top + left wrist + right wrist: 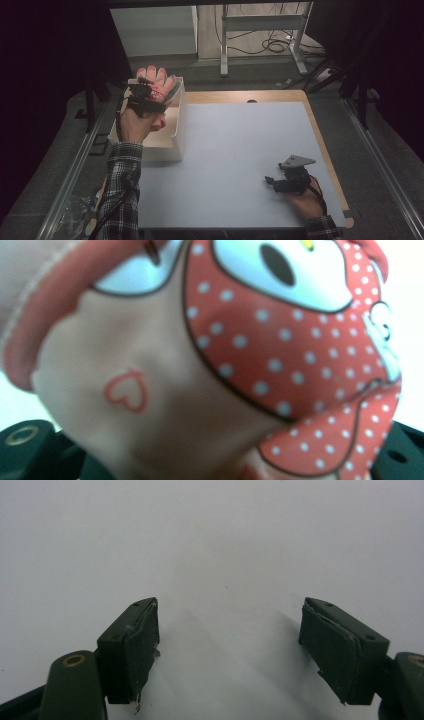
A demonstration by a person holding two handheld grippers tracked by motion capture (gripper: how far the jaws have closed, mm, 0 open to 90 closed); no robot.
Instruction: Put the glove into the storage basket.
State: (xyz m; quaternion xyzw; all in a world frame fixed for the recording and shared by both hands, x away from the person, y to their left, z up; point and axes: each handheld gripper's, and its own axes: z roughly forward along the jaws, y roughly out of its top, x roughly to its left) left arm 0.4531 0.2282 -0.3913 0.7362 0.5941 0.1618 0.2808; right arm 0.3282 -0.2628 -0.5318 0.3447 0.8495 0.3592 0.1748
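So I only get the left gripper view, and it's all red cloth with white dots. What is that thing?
Observer: A pink and red glove, fingers pointing up, clamped in the left gripper.
Operator: Where is it being held?
Observer: Over a white box at the left side of the table.
Operator: And the other hand?
Observer: The right gripper rests on the table, jaws open with nothing between them.
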